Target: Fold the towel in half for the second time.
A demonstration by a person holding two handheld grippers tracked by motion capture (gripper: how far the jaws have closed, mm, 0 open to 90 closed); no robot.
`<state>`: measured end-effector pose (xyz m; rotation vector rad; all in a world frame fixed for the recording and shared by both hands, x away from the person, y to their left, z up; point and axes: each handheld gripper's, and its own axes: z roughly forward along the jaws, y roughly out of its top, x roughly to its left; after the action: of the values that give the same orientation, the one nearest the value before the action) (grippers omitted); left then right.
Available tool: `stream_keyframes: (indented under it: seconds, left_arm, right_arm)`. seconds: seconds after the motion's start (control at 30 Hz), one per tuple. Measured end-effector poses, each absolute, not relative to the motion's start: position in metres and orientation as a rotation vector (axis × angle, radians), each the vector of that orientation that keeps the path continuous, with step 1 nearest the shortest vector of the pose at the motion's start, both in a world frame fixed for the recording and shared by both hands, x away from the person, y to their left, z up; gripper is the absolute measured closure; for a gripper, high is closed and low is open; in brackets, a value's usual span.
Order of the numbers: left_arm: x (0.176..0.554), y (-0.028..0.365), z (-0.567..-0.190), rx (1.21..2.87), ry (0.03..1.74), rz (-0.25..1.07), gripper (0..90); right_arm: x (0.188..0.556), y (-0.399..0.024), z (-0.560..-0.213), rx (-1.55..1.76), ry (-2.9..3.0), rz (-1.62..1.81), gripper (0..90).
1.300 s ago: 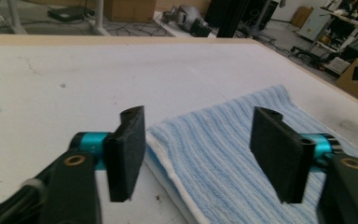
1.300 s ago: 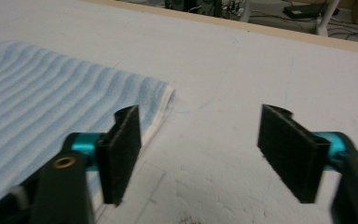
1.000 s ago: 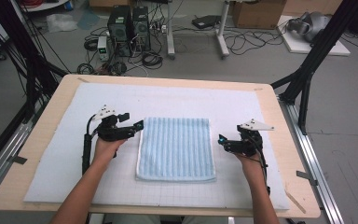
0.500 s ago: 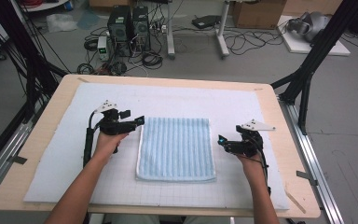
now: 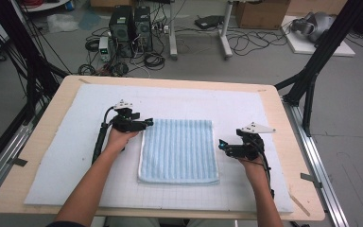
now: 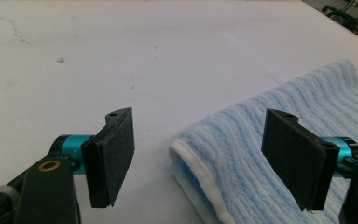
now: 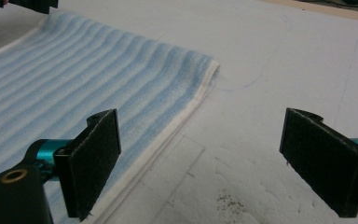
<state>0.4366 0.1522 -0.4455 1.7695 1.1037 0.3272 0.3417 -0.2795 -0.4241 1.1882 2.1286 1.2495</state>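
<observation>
Two forearms reach in from the near edge of the bench (image 5: 42,142), each hand holding a set of tongs over the white foam mat (image 5: 71,156) that covers most of the wooden top.

The right tongs (image 5: 220,144) sit just beside the right edge of the towel (image 5: 178,150), about halfway along it, pointing toward it. In the right gripper view the right tongs (image 7: 205,158) are released, jaws spread wide with nothing between them: one jaw hangs above the towel's (image 7: 98,84) white hem, the other above bare mat (image 7: 270,70).

The folded light blue striped towel lies flat in the middle of the mat, between the two hands, long side running away from the person.

A little farther back, the left tongs (image 5: 149,122) are at the towel's far left corner. In the left gripper view the left tongs (image 6: 200,154) are also released and wide apart, the rounded, white-edged corner of the towel (image 6: 261,154) lying on the mat (image 6: 121,56) between the two jaws. Whether either jaw touches the cloth cannot be told.

Beyond the bench, the floor (image 5: 264,66) holds computer towers (image 5: 130,23), tangled cables (image 5: 151,59), a cardboard box (image 5: 260,12) and black frame legs (image 5: 321,52).
</observation>
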Motion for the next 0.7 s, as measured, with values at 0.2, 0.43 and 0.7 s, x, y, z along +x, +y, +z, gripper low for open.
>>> stream_keyframes:
  seconds: [0.2, 0.43, 0.7]
  left_arm:
    - [0.446, 0.139, -0.446, 1.85, 1.112, 0.367, 31.4]
    - [0.449, 0.131, -0.451, 1.93, 1.111, 0.388, 50.0]
    - [0.446, 0.126, -0.451, 1.984, 1.029, 0.397, 78.0]
  right_arm:
    - [0.342, -0.279, -0.428, 1.195, 2.141, 1.247, 11.5]
    - [0.341, -0.279, -0.431, 1.204, 2.148, 1.234, 11.6]
    - [0.341, -0.276, -0.432, 1.202, 2.164, 1.21, 11.6]
